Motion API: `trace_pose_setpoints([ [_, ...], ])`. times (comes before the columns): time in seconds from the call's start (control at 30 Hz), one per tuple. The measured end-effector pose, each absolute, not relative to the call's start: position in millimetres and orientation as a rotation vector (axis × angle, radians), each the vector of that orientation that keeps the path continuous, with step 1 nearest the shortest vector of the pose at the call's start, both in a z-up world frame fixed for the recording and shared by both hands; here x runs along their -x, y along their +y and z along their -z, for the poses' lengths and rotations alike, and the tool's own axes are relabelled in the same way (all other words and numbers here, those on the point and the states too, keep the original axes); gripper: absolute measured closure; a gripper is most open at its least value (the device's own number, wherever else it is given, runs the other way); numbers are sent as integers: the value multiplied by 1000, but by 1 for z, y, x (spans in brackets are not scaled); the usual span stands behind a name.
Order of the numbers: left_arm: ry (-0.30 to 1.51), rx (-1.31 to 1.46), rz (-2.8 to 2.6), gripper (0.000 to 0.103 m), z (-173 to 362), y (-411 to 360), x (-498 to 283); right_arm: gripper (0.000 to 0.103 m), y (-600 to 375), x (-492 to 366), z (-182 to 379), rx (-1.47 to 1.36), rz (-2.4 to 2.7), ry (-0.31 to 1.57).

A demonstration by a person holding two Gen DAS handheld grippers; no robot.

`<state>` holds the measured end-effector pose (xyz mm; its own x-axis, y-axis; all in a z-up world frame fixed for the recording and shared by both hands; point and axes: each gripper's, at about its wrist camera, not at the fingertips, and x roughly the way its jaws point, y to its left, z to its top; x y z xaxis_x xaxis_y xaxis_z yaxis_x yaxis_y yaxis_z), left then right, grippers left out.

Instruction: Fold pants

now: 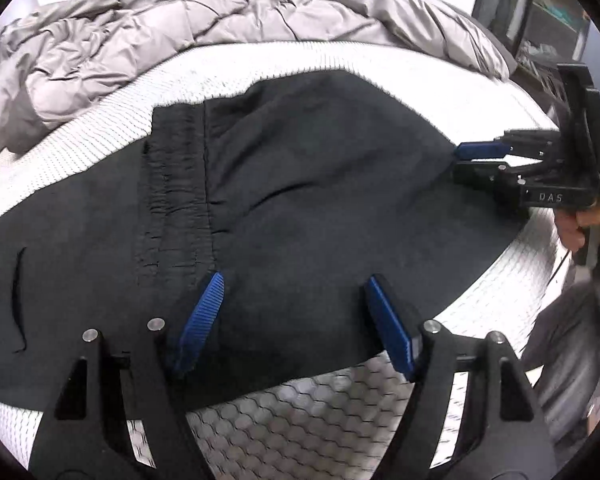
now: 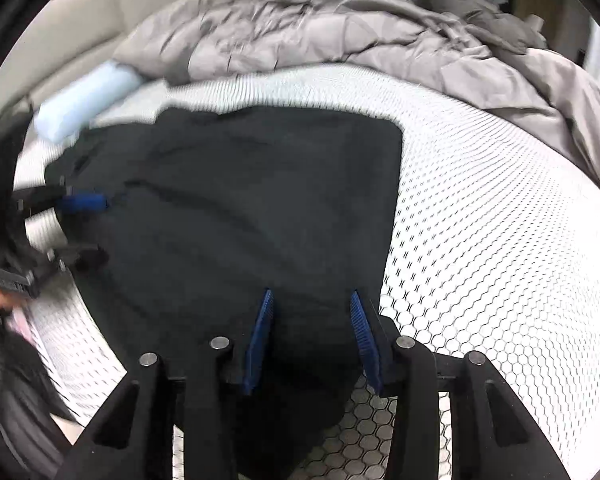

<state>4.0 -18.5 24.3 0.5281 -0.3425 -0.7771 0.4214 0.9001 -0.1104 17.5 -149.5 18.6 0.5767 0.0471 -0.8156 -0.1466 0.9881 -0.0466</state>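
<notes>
Black pants (image 1: 300, 180) lie spread on a white mesh mattress (image 1: 340, 60), folded over, with the gathered waistband (image 1: 176, 184) running across them. My left gripper (image 1: 294, 278) hovers open over their near edge, blue pads wide apart and cloth lying beneath. At the pants' right edge is my right gripper (image 1: 457, 160), held by a hand (image 1: 580, 220). In the right wrist view the right gripper (image 2: 311, 293) is open with the pants (image 2: 240, 200) lying between its pads, unpinched. The left gripper (image 2: 105, 229) shows at the cloth's left edge.
A rumpled grey duvet (image 1: 140, 28) is heaped along the far side of the mattress (image 2: 480, 200). A pale blue bolster (image 2: 84, 96) lies at the far left. Dark shelving (image 1: 540, 20) stands beyond the bed at the right.
</notes>
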Motion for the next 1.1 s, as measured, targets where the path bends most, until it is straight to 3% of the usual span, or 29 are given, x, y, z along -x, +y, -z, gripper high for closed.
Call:
trace_pose_setpoints([
  [0.13,869,-32,512,31,-42,-35,-24,62,-120,-48,-26,81,-183,912],
  [0.27,959,-68,449,32,-25,-55,-70,62,-93,-91,-3,53,-227,987],
  [0.43,951,-45,451,38,-17,-35,-79,62,-103,-96,12,229,-90,1022],
  [0.7,895,8,391,39,-47,-10,-55,61,-135,-83,-21,44,-96,952],
  [0.83,877,61,389,39,-64,-17,-86,61,-112,-104,-26,13,-150,922],
  [0.97,969,96,375,39,-40,-21,-129,61,-93,-136,-1,-17,-215,1012],
  [1.03,983,132,360,44,-27,-11,-138,62,-92,-143,15,45,-205,1051],
  [1.1,975,182,371,67,-25,5,-142,62,-98,-137,12,104,-160,1049],
])
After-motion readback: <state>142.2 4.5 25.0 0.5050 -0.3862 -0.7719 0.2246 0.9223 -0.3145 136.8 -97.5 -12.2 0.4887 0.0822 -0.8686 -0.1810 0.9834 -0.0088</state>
